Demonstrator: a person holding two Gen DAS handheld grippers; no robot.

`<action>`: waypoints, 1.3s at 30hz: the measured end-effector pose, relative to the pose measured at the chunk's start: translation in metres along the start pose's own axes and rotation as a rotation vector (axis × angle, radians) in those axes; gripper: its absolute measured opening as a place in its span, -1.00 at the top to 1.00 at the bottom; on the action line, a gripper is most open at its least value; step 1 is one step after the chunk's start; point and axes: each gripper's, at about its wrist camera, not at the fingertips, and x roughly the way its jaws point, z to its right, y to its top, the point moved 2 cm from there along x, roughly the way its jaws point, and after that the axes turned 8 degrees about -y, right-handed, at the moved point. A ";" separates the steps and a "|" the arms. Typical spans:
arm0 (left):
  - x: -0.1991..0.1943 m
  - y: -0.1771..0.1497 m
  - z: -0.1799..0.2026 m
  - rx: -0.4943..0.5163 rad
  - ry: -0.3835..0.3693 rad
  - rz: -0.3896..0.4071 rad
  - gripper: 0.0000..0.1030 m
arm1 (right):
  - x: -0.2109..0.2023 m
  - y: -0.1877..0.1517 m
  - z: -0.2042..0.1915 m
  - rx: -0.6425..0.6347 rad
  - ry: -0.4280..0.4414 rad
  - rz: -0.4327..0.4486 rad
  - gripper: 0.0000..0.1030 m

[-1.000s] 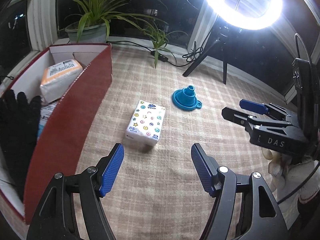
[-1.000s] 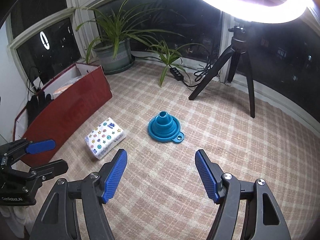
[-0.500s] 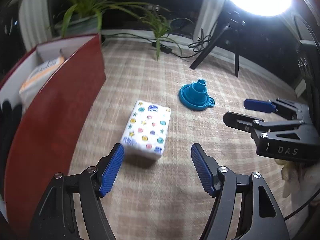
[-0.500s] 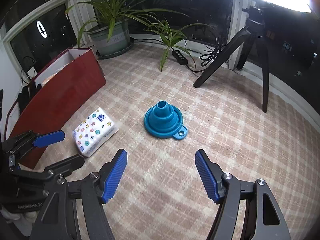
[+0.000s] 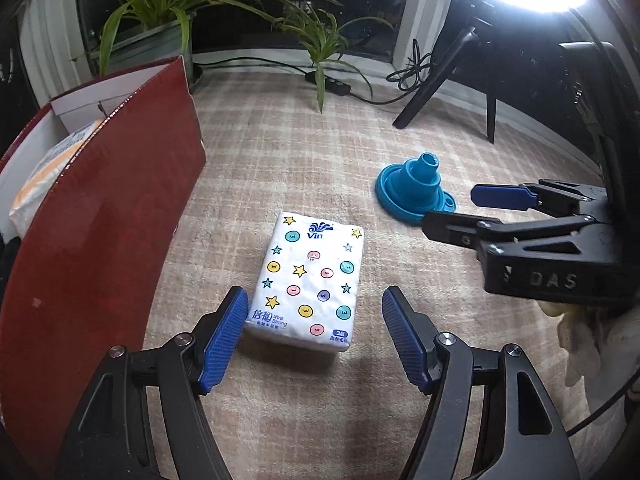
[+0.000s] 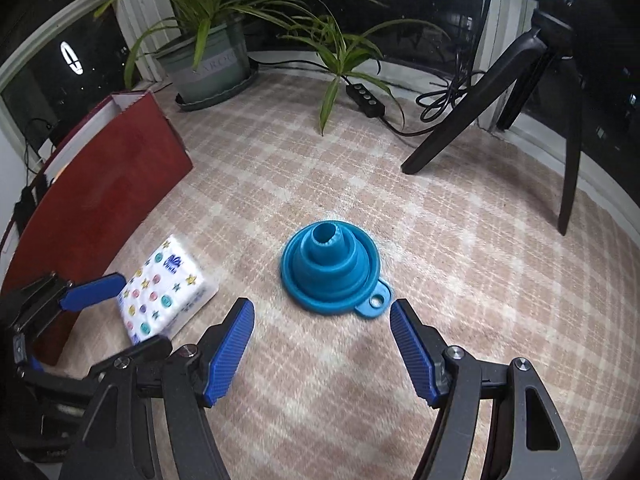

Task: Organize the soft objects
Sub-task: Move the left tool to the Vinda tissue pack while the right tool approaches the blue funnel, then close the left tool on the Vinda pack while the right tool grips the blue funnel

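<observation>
White tissue pack (image 5: 310,285) printed with coloured stars and dots.

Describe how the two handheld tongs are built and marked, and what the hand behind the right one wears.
Both tongs are matte black frames with silver screws and two fingers faced with ribbed blue pads. The left tongs show this up close. The right tongs, seen side-on, carry raised letters "DAS" on the black body. A cream fabric glove shows behind them, and a thin black cable trails beneath it.
</observation>
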 end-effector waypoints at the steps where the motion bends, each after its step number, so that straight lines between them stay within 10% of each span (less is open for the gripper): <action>1: 0.000 0.000 0.000 0.000 0.001 -0.002 -0.35 | 0.002 0.001 -0.001 0.000 -0.003 0.000 -0.30; 30: 0.019 0.004 -0.013 -0.062 0.008 -0.012 -0.05 | 0.033 0.026 -0.005 0.003 -0.007 -0.021 -0.28; 39: 0.020 0.005 -0.015 -0.068 0.010 -0.002 -0.02 | 0.032 0.025 -0.001 -0.012 -0.018 -0.014 0.13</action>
